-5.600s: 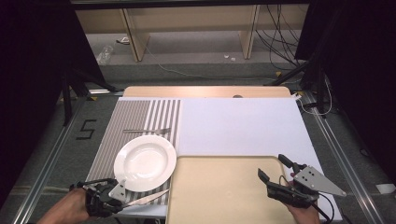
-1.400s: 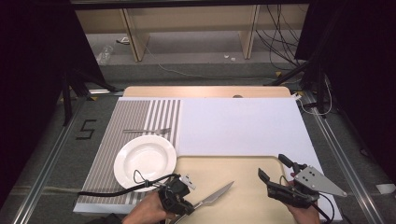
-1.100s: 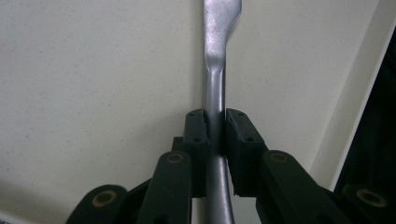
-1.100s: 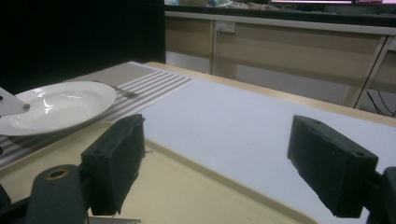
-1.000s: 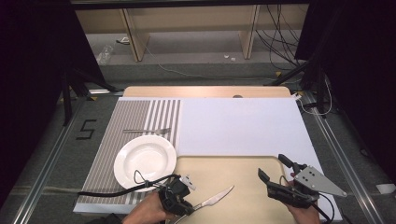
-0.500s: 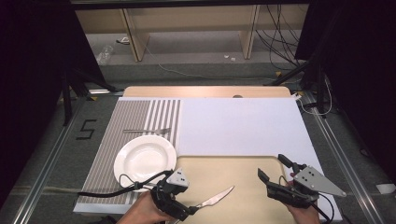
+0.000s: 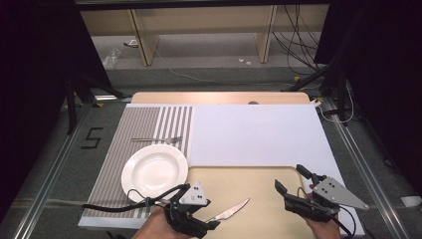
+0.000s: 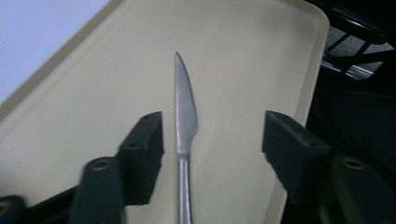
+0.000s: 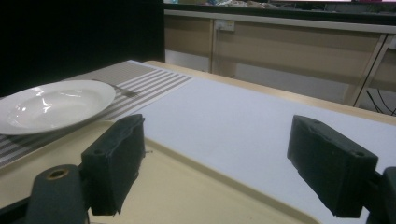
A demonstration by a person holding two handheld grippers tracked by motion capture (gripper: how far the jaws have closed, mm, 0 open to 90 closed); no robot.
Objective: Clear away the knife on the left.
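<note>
From the high view, your surface (image 7: 259, 134) carried a white sheet, a striped grey placemat (image 7: 144, 130) with a round white plate (image 7: 155, 172) and a fork (image 7: 157, 140), and a smooth beige tray (image 7: 249, 186) at the near edge, with wooden shelving and cables on the floor beyond; the knife (image 7: 228, 212) lay on the tray, its tip pointing up and right from your left gripper (image 7: 199, 219). In the left gripper view, the slim steel knife (image 8: 185, 126) ran lengthwise between your jaws, which had just been closing yet stood spread clear of it. In the right gripper view, your right gripper (image 9: 217, 163) held its jaws wide apart over the tray's rim, pinching nothing.
</note>
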